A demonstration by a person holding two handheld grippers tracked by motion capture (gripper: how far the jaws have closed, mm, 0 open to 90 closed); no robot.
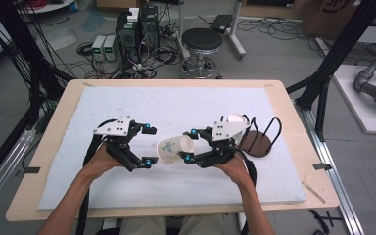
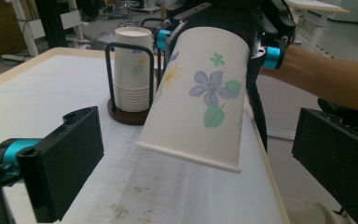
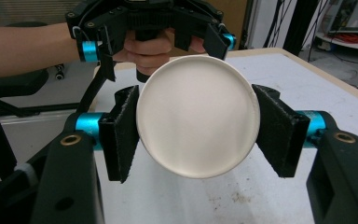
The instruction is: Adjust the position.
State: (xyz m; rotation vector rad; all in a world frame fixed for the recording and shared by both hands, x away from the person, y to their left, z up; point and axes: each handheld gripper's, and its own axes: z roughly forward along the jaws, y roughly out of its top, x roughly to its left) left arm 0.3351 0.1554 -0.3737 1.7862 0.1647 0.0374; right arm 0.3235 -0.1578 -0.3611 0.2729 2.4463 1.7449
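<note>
So the right gripper point(image 1: 190, 145) is clamped on a paper cup point(image 1: 174, 149), pads squeezing it near its closed bottom end. In the right gripper view the round base point(image 3: 198, 116) sits square between the two black pads, facing the camera. The cup hangs on its side in the air, with its open rim pointing away from that gripper toward the left gripper point(image 1: 147, 144).

The left gripper's jaws are spread wide with nothing between them. In its own view the cup point(image 2: 200, 98) hangs just ahead of it, rim end closest, between the two jaws' lines but not touching either.

Handling-wise, I'd guess this thing weighs next to nothing and has thin walls, so it'll crush or go oval if you squeeze hard. The bottom ring is the stiffest bit, which is why the current grip looks solid. The rolled rim is the next best spot. The mid wall with the flower print is the soft part and probably a bit slick.

Behind the right gripper there's a cup stack point(image 2: 133, 70) in a wire holder point(image 1: 259, 139).
</note>
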